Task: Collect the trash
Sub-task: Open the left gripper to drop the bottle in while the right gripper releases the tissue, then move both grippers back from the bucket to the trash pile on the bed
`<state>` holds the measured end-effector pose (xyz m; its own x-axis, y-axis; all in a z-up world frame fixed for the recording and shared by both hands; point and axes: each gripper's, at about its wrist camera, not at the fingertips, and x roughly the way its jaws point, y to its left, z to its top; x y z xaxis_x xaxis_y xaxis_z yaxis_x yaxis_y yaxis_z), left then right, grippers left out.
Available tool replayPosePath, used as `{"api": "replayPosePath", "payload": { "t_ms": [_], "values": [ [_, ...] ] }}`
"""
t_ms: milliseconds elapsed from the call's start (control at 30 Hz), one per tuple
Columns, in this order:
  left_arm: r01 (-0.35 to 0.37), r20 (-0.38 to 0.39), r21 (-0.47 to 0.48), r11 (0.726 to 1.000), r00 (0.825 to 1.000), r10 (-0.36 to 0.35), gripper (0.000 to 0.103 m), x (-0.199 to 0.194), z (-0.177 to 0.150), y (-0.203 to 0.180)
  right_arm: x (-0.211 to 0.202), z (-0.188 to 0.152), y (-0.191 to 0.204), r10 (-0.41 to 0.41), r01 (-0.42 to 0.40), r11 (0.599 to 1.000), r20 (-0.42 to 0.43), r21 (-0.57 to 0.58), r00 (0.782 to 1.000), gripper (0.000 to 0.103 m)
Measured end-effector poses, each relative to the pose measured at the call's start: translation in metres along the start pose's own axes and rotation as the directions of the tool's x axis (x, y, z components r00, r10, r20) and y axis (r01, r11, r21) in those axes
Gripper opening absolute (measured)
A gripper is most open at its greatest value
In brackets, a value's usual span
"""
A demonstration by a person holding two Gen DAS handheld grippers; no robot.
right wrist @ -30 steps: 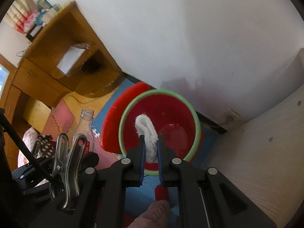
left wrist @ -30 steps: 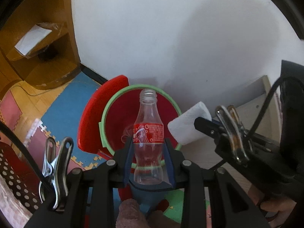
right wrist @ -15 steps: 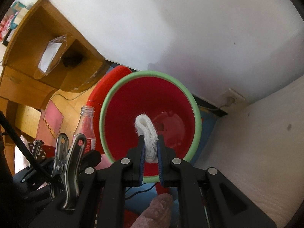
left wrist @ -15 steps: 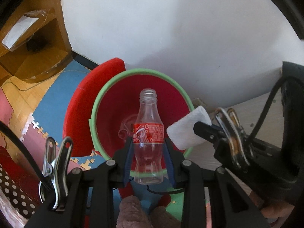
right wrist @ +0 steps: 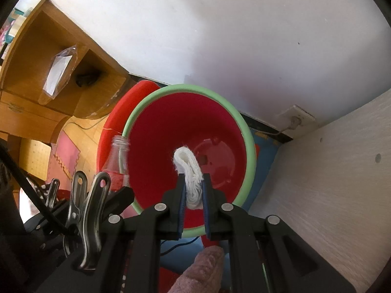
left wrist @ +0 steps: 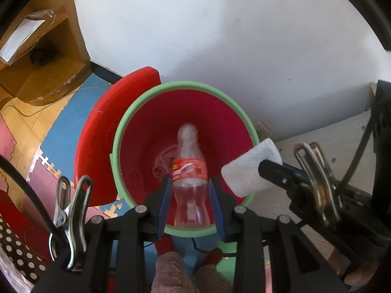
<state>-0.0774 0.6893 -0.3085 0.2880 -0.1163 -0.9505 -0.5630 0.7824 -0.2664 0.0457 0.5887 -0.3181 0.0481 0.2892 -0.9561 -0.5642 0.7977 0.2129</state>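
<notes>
The left gripper point(left wrist: 190, 190) pinches a clear plastic bottle point(left wrist: 189, 171) with an unreadable white-scripted red label; the right gripper point(right wrist: 193, 190) pinches a folded white tissue point(right wrist: 190, 171) over the green-rimmed red bin point(right wrist: 251, 156).

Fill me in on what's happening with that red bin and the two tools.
A person is clearing trash with a handheld tool in each hand. The left tool grips an empty clear bottle with a red label, held upright over the open red bin with the green rim. The right tool is shut on a folded white tissue, also above the bin's mouth. Neither piece has been dropped in yet.
</notes>
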Motion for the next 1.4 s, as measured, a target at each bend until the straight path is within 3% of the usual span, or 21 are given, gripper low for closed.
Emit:
{"api": "replayPosePath", "payload": {
  "t_ms": [133,400,1000,1400],
  "values": [
    [-0.016,-0.002,0.007,1.000,1.000,0.016,0.040,-0.001,0.000,-0.001,0.001,0.000,-0.001,0.003,-0.003,1.000,-0.006,0.010,1.000,0.016],
    [-0.039,-0.002,-0.010,0.999,0.999,0.039,0.041,-0.003,0.002,0.003,-0.003,-0.001,-0.003,0.003,-0.003,0.999,-0.001,0.034,1.000,0.025],
    [-0.041,0.015,-0.031,0.999,0.999,0.041,0.041,-0.032,-0.001,0.002,-0.035,-0.008,0.011,0.012,-0.012,1.000,0.058,0.004,0.998,0.025],
    [-0.063,0.091,0.011,0.998,0.994,0.062,0.040,-0.086,-0.013,-0.011,-0.082,-0.033,0.027,0.058,-0.049,0.997,0.149,-0.063,0.987,0.025]
  ]
}}
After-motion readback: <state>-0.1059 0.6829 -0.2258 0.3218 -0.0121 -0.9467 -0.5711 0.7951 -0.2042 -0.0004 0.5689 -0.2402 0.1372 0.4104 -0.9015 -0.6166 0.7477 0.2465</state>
